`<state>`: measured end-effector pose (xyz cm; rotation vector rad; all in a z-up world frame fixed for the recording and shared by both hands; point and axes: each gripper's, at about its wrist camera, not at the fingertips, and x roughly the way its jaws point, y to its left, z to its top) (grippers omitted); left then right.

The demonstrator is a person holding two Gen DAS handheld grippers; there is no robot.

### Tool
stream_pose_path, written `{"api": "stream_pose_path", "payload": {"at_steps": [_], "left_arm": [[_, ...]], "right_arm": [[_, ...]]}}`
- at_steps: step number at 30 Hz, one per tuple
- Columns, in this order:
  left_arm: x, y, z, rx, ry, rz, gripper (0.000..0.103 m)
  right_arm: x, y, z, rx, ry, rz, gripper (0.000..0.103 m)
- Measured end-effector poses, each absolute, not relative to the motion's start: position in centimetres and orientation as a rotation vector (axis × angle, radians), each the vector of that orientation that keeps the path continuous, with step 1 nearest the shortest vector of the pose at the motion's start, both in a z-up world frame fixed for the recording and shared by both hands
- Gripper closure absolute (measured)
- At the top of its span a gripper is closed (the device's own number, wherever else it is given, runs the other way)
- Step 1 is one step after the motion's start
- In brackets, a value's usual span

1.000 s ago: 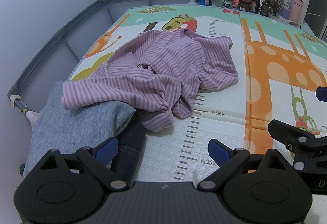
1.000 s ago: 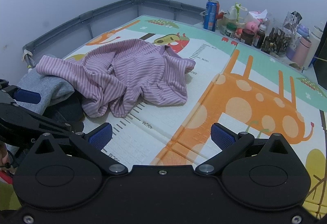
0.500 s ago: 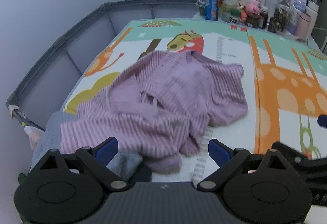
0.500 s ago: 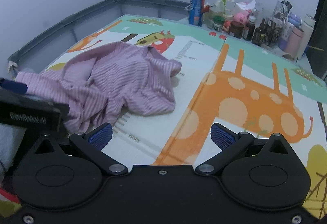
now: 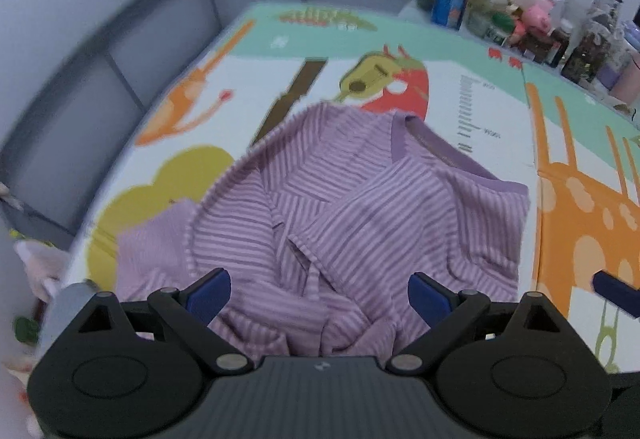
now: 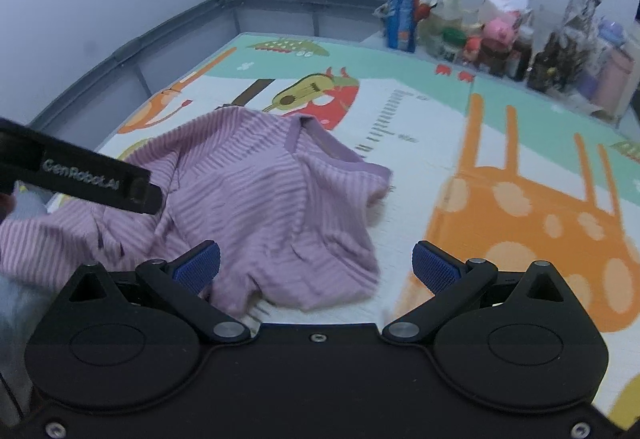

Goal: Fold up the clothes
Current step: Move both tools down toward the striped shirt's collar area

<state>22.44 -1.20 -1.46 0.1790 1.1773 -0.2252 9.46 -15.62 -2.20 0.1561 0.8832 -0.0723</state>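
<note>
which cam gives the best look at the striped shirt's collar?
Left wrist. The solid purple collar of the striped shirt runs sharp and unbroken along the far edge. The right wrist view shows the collar too, but motion-blurred, with the left claw's body covering the shirt's left part.

Purple-and-lilac striped shirt (image 5: 360, 215) on a mat (image 6: 420, 111) printed with what looks like orange giraffes.
</note>
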Motion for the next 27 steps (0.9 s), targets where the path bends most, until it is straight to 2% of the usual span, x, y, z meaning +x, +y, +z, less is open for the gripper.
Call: {"api": "stream_pose_path", "payload": {"at_steps": [11, 21, 27], "left_arm": [[29.3, 0.0, -6.9, 0.041, 1.272, -0.214, 0.008], [32.8, 0.1, -11.3, -0.014, 1.336, -0.18, 0.008], [32.9, -0.4, -12.2, 0.031, 1.331, -0.183, 0.001]], "right_arm": [[16.8, -13.4, -8.1, 0.194, 0.943, -0.07, 0.0], [19.8, -11.4, -12.1, 0.141, 0.996, -0.098, 0.0], [20.4, -11.8, -13.6, 0.192, 1.02, -0.118, 0.0]]}}
